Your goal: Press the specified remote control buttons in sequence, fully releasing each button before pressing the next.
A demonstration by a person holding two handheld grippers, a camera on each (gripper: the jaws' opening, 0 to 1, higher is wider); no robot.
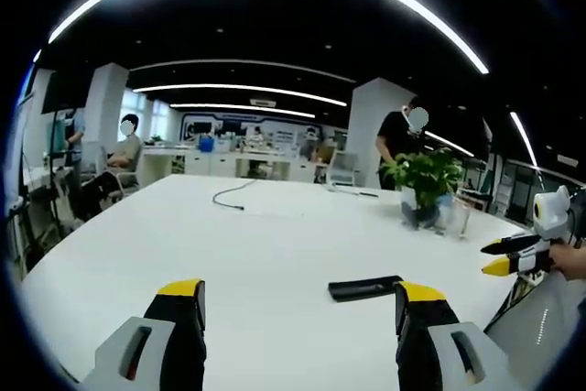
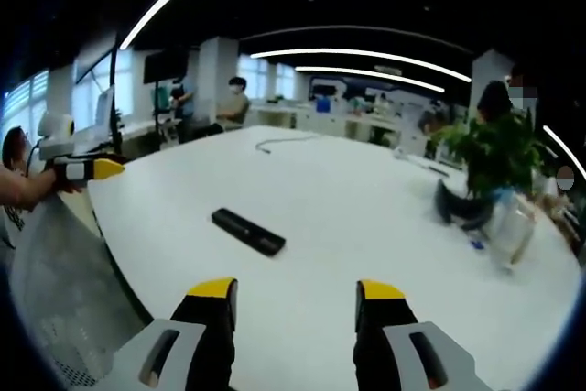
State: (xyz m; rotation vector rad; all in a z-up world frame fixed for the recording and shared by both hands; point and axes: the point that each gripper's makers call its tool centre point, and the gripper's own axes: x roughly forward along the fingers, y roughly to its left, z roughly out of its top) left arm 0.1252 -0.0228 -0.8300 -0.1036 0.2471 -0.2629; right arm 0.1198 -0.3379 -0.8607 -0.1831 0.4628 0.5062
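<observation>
— While the left gripper view looks out over the white bench (image 1: 275,254), where does the task stand?

— At the approach, by the look of it. The left tongs (image 1: 300,304) stand apart with nothing between them, raised above the bench. The black remote control (image 1: 366,287) lies flat just beyond the right-hand jaw, untouched. At the view's right edge the right tongs (image 1: 499,257) come in with yellow tips, off the bench's edge and well apart from the remote.

— And what sits behind?

— A potted plant (image 1: 426,180) with a clear vessel beside it stands further back, and a dark cable (image 1: 231,195) lies toward the far side. People sit and stand in the office beyond.

— What does the right gripper view add?

— There the right tongs (image 2: 295,304) are likewise spread and empty. The remote control (image 2: 248,231) lies slantwise ahead and a little left, near the bench's curved edge. The left tongs (image 2: 92,169) enter from the left, held by a hand (image 2: 27,188).

— So the next move?

— Probably one pair of tongs must come down over the remote and bring a single tip onto the first named button, then lift clear.

— What can't be made out?

— The buttons themselves: the remote reads as a plain dark bar in both views, so which end carries which key cannot be told. The plant is blurred there.
</observation>
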